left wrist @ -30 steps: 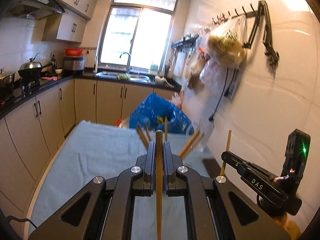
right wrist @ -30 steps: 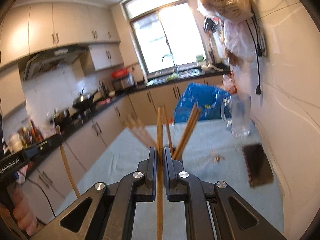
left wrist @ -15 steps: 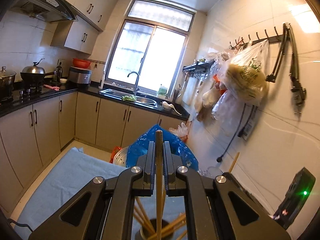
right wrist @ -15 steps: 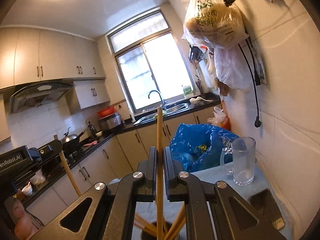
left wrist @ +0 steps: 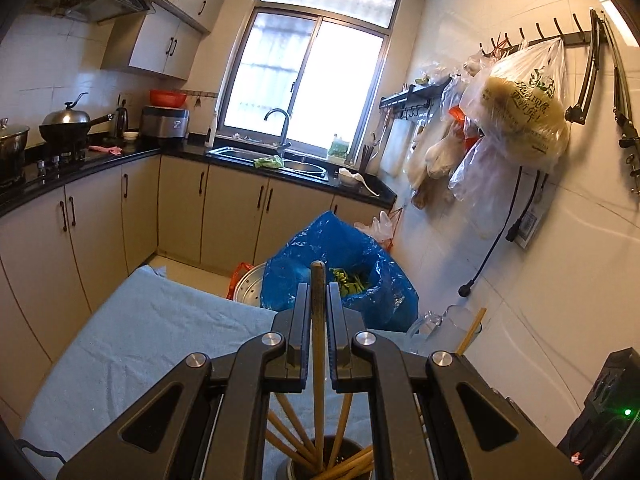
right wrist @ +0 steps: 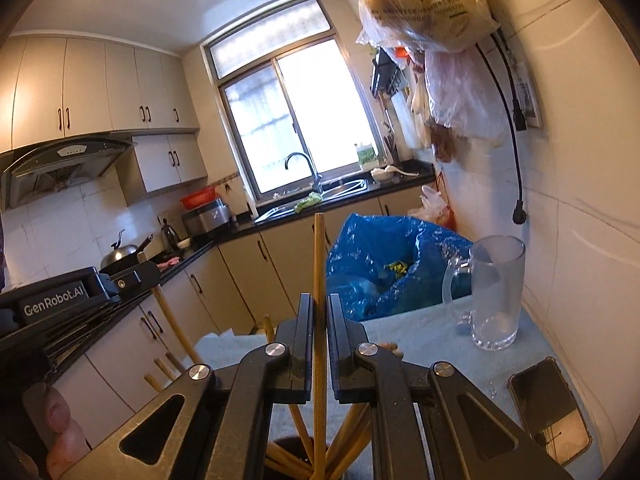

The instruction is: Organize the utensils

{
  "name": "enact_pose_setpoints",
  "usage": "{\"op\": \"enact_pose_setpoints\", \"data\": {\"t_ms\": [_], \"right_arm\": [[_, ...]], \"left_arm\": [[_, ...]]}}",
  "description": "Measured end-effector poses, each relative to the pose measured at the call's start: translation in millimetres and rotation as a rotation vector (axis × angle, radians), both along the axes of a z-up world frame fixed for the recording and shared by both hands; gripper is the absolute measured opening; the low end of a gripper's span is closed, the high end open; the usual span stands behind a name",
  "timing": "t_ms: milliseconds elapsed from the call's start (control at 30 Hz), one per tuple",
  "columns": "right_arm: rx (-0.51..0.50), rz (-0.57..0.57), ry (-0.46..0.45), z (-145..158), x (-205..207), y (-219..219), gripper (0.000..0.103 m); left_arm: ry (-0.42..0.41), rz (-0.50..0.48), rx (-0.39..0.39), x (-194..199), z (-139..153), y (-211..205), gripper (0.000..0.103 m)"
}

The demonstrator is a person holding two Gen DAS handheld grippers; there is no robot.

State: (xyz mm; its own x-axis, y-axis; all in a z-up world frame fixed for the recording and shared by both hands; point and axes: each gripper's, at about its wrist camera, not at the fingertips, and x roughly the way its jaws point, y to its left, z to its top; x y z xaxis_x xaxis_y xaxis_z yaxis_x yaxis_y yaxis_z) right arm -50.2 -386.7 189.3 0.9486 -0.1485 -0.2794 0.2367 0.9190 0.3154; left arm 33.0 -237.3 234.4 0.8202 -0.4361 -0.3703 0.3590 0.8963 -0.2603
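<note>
My left gripper is shut on a wooden chopstick held upright, its lower end inside a dark round holder with several other chopsticks. My right gripper is shut on another wooden chopstick, also upright, its lower end in the same holder. The left gripper's body with its chopstick shows at the left of the right wrist view; the right gripper's chopstick tip shows at the right of the left wrist view.
The holder stands on a table with a pale blue cloth. A glass mug and a phone lie on it by the tiled wall. A blue plastic bag sits beyond the table's far edge. Bags hang on wall hooks.
Both grippers have tilted up and come over the holder, each carrying its chopstick. The chopsticks' lower ends now sit inside the holder, which was ahead of the grippers before.
</note>
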Motion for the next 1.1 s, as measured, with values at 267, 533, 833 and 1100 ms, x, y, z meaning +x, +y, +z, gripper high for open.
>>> {"op": "enact_pose_setpoints", "data": {"t_ms": [267, 533, 833, 1100], "right_arm": [[-0.005, 0.009, -0.005, 8.4, -15.9, 7.8, 0.021], [-0.012, -0.006, -0.049, 29.7, -60.7, 15.0, 0.035], [-0.017, -0.014, -0.025, 24.4, -117.2, 31.9, 0.048], [0.026, -0.024, 0.036, 0.6, -158.5, 47.9, 0.053]], "left_arm": [[-0.041, 0.001, -0.002, -39.0, 20.3, 18.6, 0.008], [-0.126, 0.028, -0.013, -106.7, 38.5, 59.9, 0.046], [-0.114, 0.106, 0.065, -165.9, 14.2, 98.8, 0.069], [-0.048, 0.182, 0.105, -198.6, -22.5, 126.6, 0.079]]}}
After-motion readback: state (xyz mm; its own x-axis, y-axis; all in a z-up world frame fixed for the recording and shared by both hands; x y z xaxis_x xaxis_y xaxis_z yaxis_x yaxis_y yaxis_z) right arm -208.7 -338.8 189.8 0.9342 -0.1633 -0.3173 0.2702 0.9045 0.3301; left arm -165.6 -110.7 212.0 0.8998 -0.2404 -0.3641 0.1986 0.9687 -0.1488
